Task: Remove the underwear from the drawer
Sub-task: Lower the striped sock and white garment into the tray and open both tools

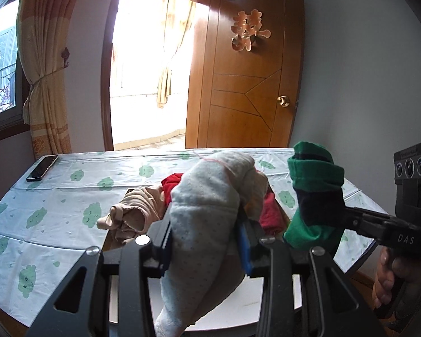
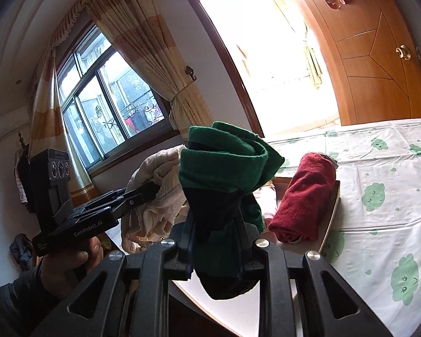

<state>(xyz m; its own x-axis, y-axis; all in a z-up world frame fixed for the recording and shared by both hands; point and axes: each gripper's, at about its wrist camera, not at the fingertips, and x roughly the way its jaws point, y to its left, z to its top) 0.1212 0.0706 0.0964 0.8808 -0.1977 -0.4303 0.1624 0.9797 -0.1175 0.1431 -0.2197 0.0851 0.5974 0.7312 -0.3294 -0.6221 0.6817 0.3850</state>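
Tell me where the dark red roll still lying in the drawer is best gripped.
Grip the dark red roll across its middle, coming from above with fingers straddling its width: it lies lengthwise along the drawer's wooden edge, top and sides exposed.

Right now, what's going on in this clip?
A person holds a gripper in each hand. The left gripper is shut on a rolled pale grey garment; the right gripper is shut on a rolled green and dark garment. Both are held up above the open drawer, where a red roll and a beige piece remain. A phone lies on the patterned cloth.
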